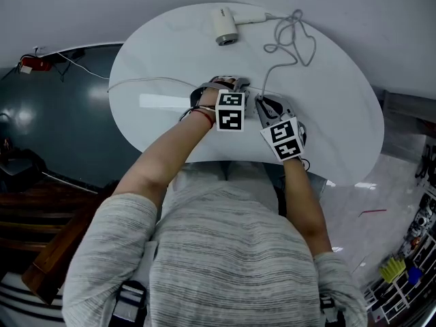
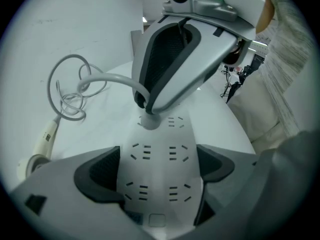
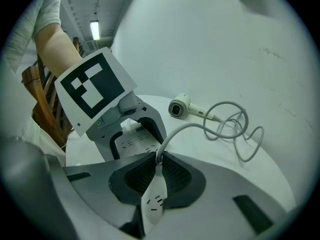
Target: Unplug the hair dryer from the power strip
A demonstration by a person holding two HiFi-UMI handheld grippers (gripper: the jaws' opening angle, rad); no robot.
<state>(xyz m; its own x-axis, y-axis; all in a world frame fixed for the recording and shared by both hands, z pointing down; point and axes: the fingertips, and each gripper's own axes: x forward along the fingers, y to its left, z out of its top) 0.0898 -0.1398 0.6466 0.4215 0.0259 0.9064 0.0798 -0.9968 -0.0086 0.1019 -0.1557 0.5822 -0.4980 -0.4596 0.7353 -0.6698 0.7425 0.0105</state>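
The white hair dryer (image 1: 227, 24) lies at the table's far side, and its grey cord (image 1: 293, 41) loops and runs toward me. The cord ends in a plug (image 2: 148, 119) that stands in a socket at the far end of the white power strip (image 2: 159, 156). My left gripper (image 2: 159, 166) straddles the strip's near end, pads pressed on both of its long sides. My right gripper (image 3: 159, 160) points steeply down, shut on the plug, with the cord (image 3: 225, 121) coming out from between its pads. In the head view both grippers (image 1: 228, 86) (image 1: 264, 104) stand side by side at mid-table.
The round white table (image 1: 340, 107) stands against a pale wall. The strip's own thin cable (image 1: 146, 82) trails left over the table edge. A wooden chair (image 1: 48, 257) stands at the left on the floor. A shelf with small items (image 1: 398, 278) is at the lower right.
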